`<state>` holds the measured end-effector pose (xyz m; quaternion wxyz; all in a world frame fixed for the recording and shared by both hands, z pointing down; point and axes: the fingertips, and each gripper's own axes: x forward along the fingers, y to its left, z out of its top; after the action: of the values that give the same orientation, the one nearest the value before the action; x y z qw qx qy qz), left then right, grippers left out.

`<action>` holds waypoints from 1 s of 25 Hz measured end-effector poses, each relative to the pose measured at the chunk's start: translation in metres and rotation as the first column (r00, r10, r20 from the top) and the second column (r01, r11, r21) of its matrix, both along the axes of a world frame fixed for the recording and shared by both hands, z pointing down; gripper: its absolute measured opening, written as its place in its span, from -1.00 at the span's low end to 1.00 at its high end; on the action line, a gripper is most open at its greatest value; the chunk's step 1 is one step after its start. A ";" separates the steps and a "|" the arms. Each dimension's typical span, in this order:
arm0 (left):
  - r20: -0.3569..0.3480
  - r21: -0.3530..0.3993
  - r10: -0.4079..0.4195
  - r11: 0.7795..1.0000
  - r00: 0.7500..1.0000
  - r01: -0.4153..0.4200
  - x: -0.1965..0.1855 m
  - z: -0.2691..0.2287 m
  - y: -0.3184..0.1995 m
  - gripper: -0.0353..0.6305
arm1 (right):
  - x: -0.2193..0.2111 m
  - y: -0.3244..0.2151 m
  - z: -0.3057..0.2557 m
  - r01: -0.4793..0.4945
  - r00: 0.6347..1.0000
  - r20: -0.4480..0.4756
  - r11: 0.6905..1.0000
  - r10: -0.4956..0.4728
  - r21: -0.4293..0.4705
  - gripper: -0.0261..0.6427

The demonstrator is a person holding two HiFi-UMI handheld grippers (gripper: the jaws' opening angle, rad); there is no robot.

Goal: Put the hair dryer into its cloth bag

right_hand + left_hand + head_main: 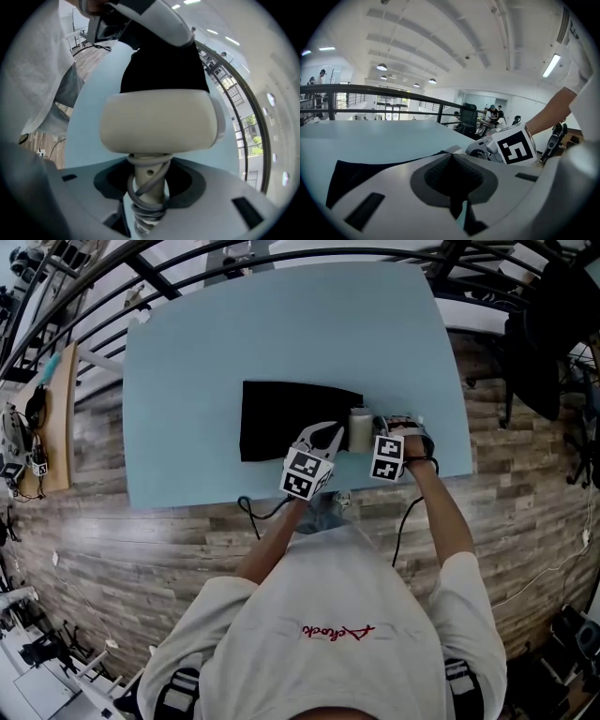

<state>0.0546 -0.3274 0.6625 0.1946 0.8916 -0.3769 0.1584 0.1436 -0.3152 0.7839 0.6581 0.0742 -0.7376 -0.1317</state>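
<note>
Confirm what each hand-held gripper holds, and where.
Right hand-held gripper: hair dryer, by its cord-wrapped handle. Left hand-held gripper: cloth bag, pinched at its edge.

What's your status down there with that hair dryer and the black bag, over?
Left tongs shut on edge of cloth bag. Right tongs shut on handle of hair dryer, cord wound round it. Dryer not yet in. Nothing else between them.

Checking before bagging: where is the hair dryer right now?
In the head view, the hair dryer is just right of the black cloth bag on the blue table, its cord-wrapped handle held in the right gripper.
</note>
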 end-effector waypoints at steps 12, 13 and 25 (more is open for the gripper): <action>-0.016 -0.001 0.013 1.000 1.000 -0.013 0.002 -0.004 0.004 -0.84 | -0.018 -0.015 -0.005 0.034 0.999 -0.025 0.999 -0.034 -0.014 -0.32; -0.018 0.001 0.014 1.000 1.000 -0.014 0.002 -0.005 0.004 -0.84 | -0.021 -0.015 -0.004 0.036 0.999 -0.025 0.999 -0.036 -0.019 -0.32; -0.059 0.035 0.011 0.999 0.998 -0.009 0.000 -0.016 0.003 -0.84 | -0.032 -0.008 0.008 0.093 0.990 -0.099 0.993 -0.099 -0.068 -0.32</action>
<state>0.0546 -0.3245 0.6462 0.1895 0.9010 -0.3693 0.1264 0.1113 -0.3231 0.7916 0.6900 0.0107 -0.7094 -0.1432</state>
